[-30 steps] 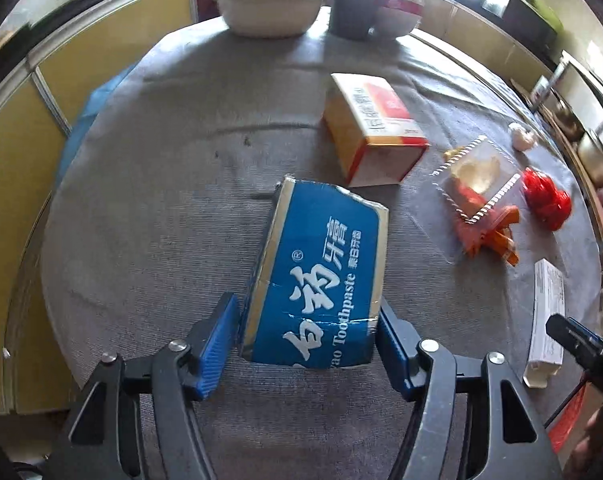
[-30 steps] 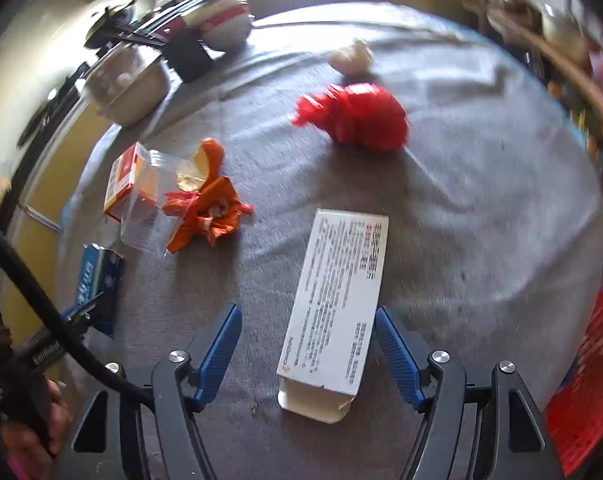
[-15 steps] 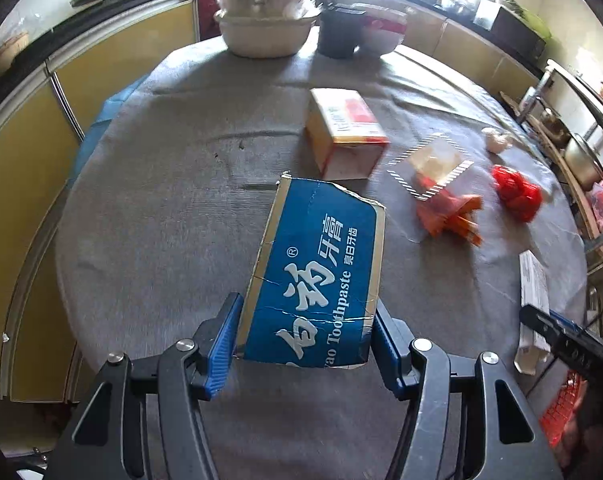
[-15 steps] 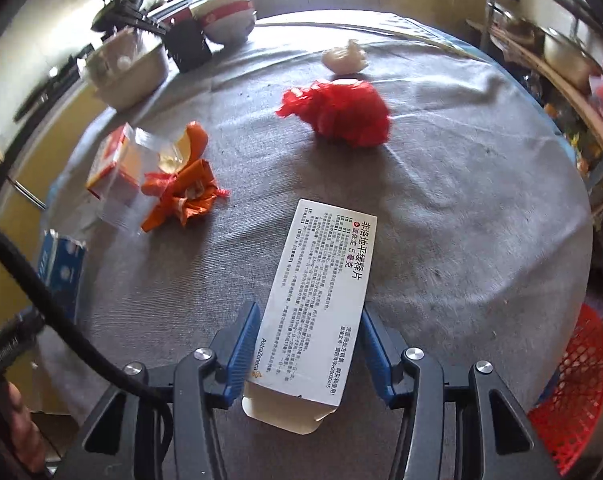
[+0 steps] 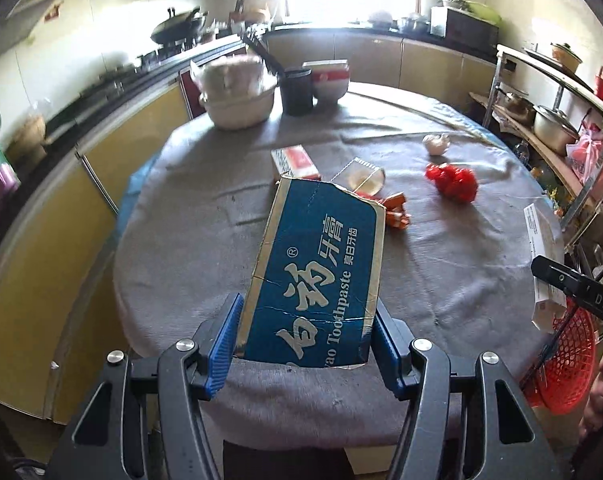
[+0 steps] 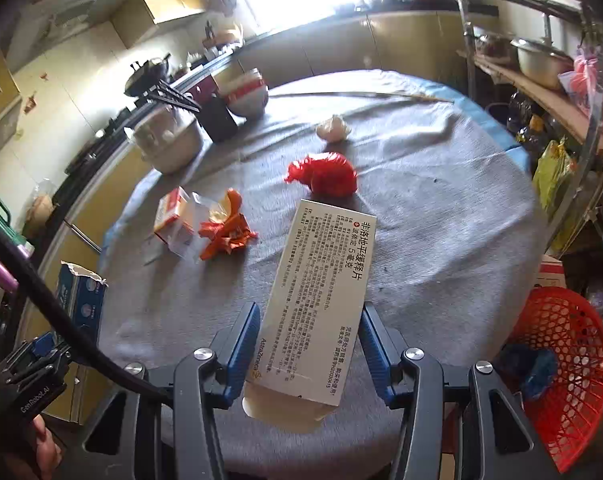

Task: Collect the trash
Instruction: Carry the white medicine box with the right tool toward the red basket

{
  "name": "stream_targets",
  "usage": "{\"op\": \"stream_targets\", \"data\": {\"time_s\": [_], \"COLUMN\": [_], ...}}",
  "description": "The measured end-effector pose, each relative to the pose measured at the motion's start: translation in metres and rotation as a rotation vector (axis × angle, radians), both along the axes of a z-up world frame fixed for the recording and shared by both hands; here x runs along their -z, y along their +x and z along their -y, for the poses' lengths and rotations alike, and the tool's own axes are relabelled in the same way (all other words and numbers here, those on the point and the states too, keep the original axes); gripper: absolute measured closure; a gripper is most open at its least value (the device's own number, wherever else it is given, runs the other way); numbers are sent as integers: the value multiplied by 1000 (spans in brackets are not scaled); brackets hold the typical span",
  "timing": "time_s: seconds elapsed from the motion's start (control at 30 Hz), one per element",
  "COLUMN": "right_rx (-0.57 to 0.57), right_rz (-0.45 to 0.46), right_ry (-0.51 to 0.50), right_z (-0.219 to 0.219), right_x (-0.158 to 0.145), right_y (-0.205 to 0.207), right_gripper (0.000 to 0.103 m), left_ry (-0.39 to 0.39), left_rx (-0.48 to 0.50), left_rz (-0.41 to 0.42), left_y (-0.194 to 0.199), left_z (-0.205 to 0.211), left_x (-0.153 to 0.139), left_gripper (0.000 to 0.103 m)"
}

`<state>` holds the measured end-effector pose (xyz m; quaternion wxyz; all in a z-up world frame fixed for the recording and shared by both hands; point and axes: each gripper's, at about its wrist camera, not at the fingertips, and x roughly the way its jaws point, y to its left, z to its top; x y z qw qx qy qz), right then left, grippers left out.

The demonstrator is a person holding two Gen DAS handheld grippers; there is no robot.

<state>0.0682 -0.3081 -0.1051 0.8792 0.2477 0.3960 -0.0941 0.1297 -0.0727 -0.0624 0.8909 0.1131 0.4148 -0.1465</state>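
Observation:
My left gripper (image 5: 305, 344) is shut on a torn blue toothpaste box (image 5: 321, 268), held lifted above the grey round table (image 5: 205, 200). In the right wrist view my right gripper (image 6: 309, 344) is shut on a white medicine box (image 6: 321, 292), also raised off the table (image 6: 441, 208). On the cloth lie a red plastic bag (image 6: 327, 174), an orange wrapper (image 6: 225, 236), a clear plastic pack (image 6: 191, 220), a small red-and-white box (image 5: 295, 160) and a crumpled white tissue (image 6: 333, 128). The toothpaste box (image 6: 79, 300) also shows at the left edge of the right wrist view.
A red mesh basket (image 6: 561, 364) with a blue scrap inside stands on the floor right of the table. Bowls, a dark cup (image 5: 297, 92) and a covered pot (image 5: 237, 96) sit at the table's far side. Yellow cabinets run left; a metal shelf rack (image 6: 541, 60) stands right.
Both grippers rose and drew back from the table with their boxes. The right gripper closed on the white medicine box and lifted it; the red basket came into view.

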Motion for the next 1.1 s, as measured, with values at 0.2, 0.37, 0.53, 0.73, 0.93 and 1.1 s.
{"op": "stream_targets", "data": {"time_s": [0.2, 0.37, 0.53, 0.73, 0.93, 1.1], "right_rx": [2, -8, -14, -34, -44, -55], "right_rz": [62, 112, 142, 186, 227, 249], "right_ry": [-22, -33, -29, -37, -37, -42], "right_z": [-6, -14, -21, -29, -35, -39], "right_x": [-17, -29, -36, -47, -58, -64], "right_y": [-27, -45, -58, -70, -83, -90], "right_gripper": [50, 50, 50, 50, 50, 50], "left_ry": [17, 27, 31, 28, 26, 25], "left_rx": [9, 9, 1, -9, -13, -11], "left_rz": [95, 177, 227, 279, 328, 345], "left_y": [-27, -50, -66, -85, -103, -112], "left_z": [3, 2, -1, -5, -5, -5], "left_x": [-26, -45, -59, -73, -86, -92], "left_gripper": [41, 41, 41, 41, 41, 41]}}
